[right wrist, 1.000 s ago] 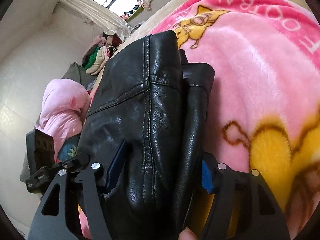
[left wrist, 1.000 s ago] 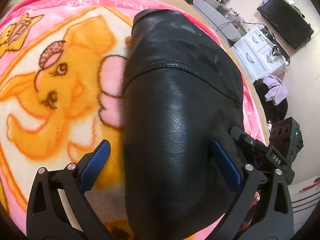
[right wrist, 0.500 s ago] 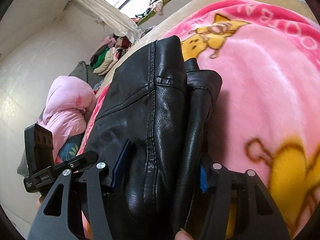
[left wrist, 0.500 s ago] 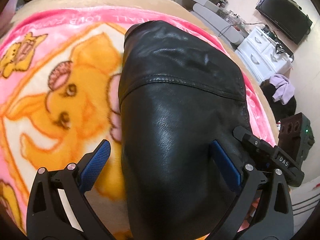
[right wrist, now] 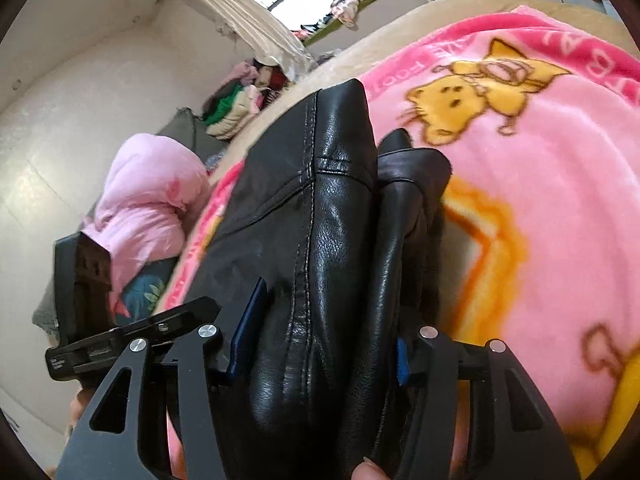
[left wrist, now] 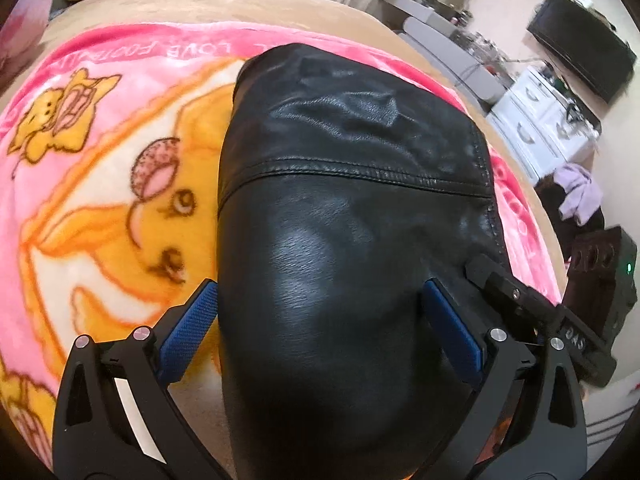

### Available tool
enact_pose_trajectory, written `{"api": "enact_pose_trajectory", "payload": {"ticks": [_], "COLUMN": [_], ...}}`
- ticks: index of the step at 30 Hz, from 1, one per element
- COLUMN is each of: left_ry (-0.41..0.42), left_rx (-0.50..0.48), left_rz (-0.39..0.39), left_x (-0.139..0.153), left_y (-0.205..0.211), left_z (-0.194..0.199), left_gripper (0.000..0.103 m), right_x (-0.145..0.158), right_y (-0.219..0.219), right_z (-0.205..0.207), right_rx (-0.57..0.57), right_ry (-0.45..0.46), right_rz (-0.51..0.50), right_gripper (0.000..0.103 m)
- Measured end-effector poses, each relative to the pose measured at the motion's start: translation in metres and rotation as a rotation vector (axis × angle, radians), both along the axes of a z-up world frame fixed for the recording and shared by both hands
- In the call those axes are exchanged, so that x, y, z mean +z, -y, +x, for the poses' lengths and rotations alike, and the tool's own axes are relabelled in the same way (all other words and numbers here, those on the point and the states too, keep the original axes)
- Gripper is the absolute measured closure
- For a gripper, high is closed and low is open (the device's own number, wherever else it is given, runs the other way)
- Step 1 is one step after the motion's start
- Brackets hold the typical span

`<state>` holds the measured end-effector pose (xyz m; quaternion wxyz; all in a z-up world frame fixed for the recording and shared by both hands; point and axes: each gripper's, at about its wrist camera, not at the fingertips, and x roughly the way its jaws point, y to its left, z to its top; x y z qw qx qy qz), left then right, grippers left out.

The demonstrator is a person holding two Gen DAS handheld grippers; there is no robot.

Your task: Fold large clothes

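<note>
Pink fleece covers the bed: a blanket [left wrist: 100, 208] printed with orange cartoon animals, on which a black leather jacket [left wrist: 344, 240] lies folded into a thick, glossy bundle with a stitched seam running across it. Seen from the left wrist, the left gripper [left wrist: 320, 328] stands with its jaws spread wide around the near end of that bundle; the blue pad on the right side [left wrist: 452, 328] lies against the leather, while the other pad [left wrist: 188, 328] sits just at the jacket's edge, and whether it presses cannot be told, so this reads as a loose straddle and not a firm grip. Seen from the right wrist, the right gripper [right wrist: 320, 340] has its jaws about half apart and just been closing, with the stacked leather layers bulging between the two pads and pinched there. A fingertip [right wrist: 370, 470] shows at the bottom edge of that view, under the leather. Both grippers point downward at the bed, the left one more steeply. Beyond the jacket, a pink quilted bundle [right wrist: 148, 208] lies at the bed's far side beneath a curtained window, a pile of folded clothes [right wrist: 236, 108] sits near the wall, and a white drawer unit [left wrist: 540, 128] stands off to the side of the bed
</note>
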<state>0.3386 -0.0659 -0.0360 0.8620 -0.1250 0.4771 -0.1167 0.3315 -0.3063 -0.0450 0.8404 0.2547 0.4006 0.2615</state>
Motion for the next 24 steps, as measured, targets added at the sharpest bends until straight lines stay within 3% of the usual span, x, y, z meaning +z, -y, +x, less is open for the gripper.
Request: {"api": "enact_pose_trajectory", "payload": {"ticks": [4, 11, 18, 24], "left_ry": [0.021, 0.019, -0.008, -0.017], "left_rx": [-0.028, -0.041, -0.032, -0.029], "left_rz": [0.044, 0.053, 0.029, 0.01], "left_x": [0.0, 0.0, -0.001, 0.002], "left_y": [0.014, 0.018, 0.011, 0.006], "left_z": [-0.005, -0.007, -0.01, -0.02], "left_gripper": [0.009, 0.009, 0.009, 0.009], "right_x": [-0.001, -0.014, 0.001, 0.012], "right_y": [0.005, 0.015, 0.009, 0.009], "right_z": [-0.006, -0.023, -0.042, -0.064], "right_rx": [-0.017, -0.091, -0.125, -0.153], "right_ry": [-0.022, -0.072, -0.029, 0.009], "right_rz": [-0.094, -0.133, -0.208, -0.24], "right_gripper": [0.051, 0.051, 0.05, 0.044]}}
